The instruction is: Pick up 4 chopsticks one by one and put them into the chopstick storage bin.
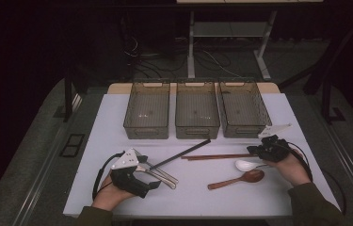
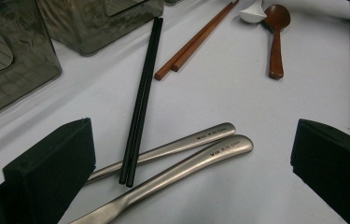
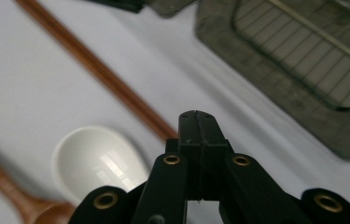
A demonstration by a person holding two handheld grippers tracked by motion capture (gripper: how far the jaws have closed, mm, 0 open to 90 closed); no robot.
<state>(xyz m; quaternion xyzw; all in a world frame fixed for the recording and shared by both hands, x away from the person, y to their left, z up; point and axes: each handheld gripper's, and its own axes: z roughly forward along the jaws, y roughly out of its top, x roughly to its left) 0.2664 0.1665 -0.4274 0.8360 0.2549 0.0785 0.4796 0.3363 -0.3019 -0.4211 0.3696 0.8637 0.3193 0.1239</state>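
Observation:
My left gripper (image 1: 148, 172) (image 2: 192, 129) rests open at the table's front left. Between its wide-apart jaws lie two metal utensil handles (image 1: 163, 175) (image 2: 196, 154) and the near end of a pair of black chopsticks (image 1: 180, 154) (image 2: 142, 98) that crosses one handle. My right gripper (image 1: 252, 150) (image 3: 197, 119) is shut with nothing between its jaws. It hovers by the right end of the brown chopsticks (image 1: 214, 156) (image 3: 93, 65), just above a white spoon (image 1: 244, 165) (image 3: 95, 161). A wooden spoon (image 1: 237, 180) (image 2: 276, 42) lies in front of that.
Three smoky transparent bins (image 1: 147, 131) (image 1: 196, 131) (image 1: 242, 131) stand side by side at the back of the white table (image 1: 108, 117), all empty. The right bin (image 3: 294, 60) is close behind my right gripper. Table legs and cables show on the floor beyond.

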